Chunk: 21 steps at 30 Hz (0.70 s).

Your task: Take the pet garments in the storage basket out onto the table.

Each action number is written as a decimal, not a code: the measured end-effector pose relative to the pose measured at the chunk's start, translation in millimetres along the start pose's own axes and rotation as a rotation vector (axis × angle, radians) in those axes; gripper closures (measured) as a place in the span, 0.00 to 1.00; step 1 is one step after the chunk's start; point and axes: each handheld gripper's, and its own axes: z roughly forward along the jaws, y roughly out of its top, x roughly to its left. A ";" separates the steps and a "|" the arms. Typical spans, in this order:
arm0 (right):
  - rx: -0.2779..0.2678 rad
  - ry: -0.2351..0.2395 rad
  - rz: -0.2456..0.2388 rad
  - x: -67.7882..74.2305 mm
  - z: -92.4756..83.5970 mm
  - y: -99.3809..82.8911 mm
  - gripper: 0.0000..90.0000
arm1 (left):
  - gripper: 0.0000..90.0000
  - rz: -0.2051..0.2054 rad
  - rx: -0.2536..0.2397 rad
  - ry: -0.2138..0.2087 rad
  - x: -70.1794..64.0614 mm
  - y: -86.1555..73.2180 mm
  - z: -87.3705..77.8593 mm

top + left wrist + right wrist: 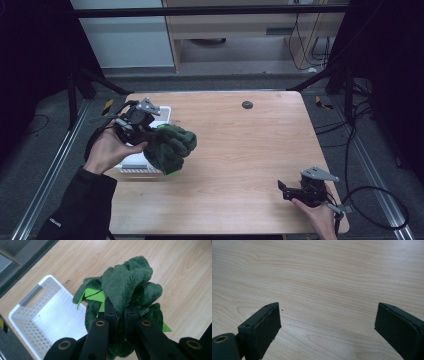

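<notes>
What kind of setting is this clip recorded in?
Likely a lab or data-collection room, not a home. A bare wooden table stands on grey carpet inside a dark metal frame, with floor rails alongside and loose cables by the back wall.

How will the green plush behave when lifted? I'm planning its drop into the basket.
The plush probably stays floppy: it bunches in folds where the left hand-held gripper pinches it. Likely light, since one pinch carries it. Unlikely to roll, though it may sag over the basket rim.
</notes>
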 end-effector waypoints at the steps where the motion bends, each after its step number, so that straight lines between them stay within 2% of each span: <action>1: 0.000 -0.001 0.001 -0.1 -0.1 0.0 0.07 | 0.94 0.003 0.002 -0.005 -1.8 2.2 2.2; 21: -0.004 0.002 0.008 -1.1 -1.5 0.2 0.07 | 0.94 0.050 0.004 -0.078 -37.8 36.9 39.8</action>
